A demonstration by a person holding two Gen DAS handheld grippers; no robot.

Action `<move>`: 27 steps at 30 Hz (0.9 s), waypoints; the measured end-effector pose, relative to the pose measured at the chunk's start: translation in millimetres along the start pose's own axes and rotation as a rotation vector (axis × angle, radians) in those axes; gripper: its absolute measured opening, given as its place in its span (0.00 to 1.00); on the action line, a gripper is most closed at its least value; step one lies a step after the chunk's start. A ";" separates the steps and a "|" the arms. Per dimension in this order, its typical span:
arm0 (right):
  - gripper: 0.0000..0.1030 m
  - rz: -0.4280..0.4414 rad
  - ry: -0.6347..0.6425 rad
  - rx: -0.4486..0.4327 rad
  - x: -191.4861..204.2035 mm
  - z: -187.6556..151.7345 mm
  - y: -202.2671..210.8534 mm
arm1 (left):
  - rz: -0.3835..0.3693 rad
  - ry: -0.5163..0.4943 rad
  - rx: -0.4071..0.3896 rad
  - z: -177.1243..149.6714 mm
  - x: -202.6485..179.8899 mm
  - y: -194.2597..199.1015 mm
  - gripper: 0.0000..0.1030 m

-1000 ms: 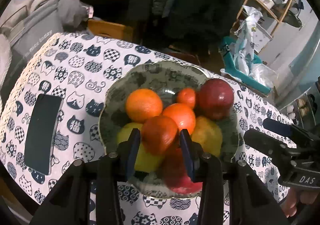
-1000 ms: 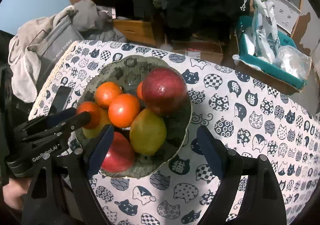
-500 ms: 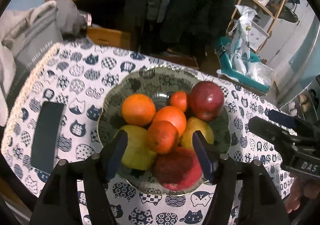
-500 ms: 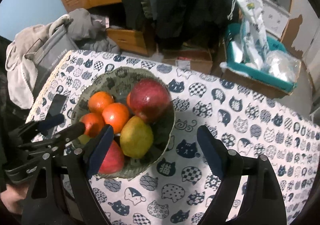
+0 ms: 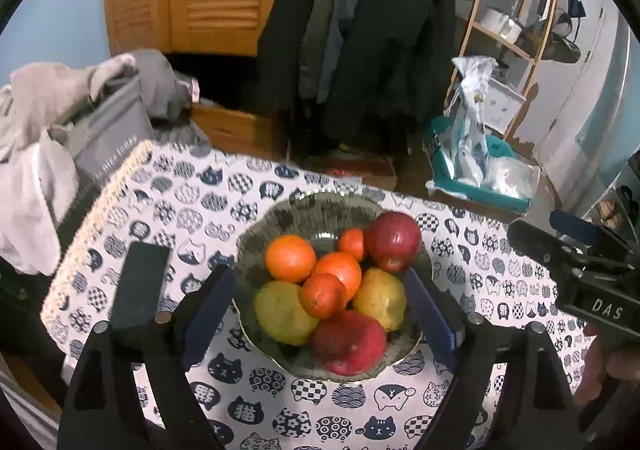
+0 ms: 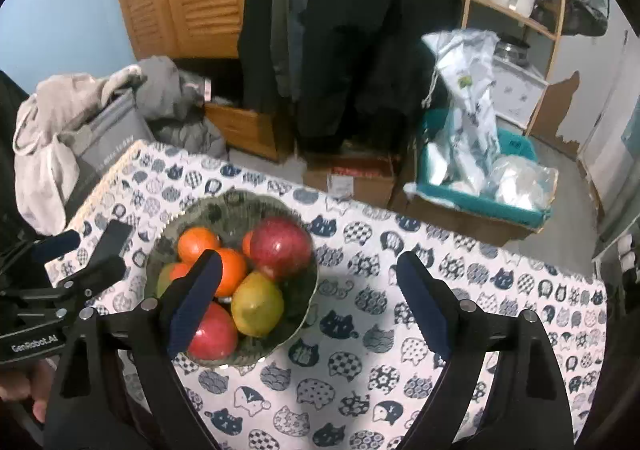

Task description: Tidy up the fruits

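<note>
- Blue-padded left gripper (image 5: 320,314): jaws have just been opening, now wide, nothing between the pads; it hangs above the bowl (image 5: 280,210), clear of the fruit.
- Right gripper (image 6: 308,302): jaws have just opened a bit further, empty, over bare cloth (image 6: 400,370) just right of the bowl.
- Fruit all in the bowl: oranges (image 5: 291,258), two pears (image 5: 282,312), two apples (image 5: 394,240). None loose on the cloth.
- Looks done or nearly so.
- Risk: pile is heaped; top orange (image 5: 323,296) sits on the others. A nudge from either pad would likely roll it out.
- Risk: grippers are near each other; crossing moves could clash.
- Phone (image 5: 138,282) lies left of the bowl, in a roll-off path.
</note>
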State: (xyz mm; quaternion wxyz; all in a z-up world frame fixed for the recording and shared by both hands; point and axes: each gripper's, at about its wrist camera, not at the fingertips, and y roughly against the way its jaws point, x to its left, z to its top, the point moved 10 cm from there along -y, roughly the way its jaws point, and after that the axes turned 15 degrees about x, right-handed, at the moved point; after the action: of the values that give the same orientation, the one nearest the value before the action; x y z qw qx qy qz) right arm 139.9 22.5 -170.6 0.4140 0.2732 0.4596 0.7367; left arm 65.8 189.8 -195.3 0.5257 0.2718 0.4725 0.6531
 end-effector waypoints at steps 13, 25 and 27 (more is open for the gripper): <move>0.85 -0.016 0.000 -0.105 -8.5 4.6 49.2 | 0.043 -0.005 -0.128 10.0 -3.3 59.2 0.99; 0.86 -0.065 0.022 -0.253 -17.8 3.4 107.1 | 0.043 -0.020 -0.252 17.9 -14.6 110.7 0.99; 0.86 -0.077 0.025 -0.271 -20.0 2.1 114.0 | 0.034 -0.018 -0.270 19.1 -16.0 117.3 0.99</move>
State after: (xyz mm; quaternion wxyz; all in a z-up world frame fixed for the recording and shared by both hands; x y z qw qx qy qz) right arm 110.7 -20.5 -67.2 0.4692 0.1877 0.3713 0.7789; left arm 36.4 180.9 -79.3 0.5505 0.2125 0.3709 0.7171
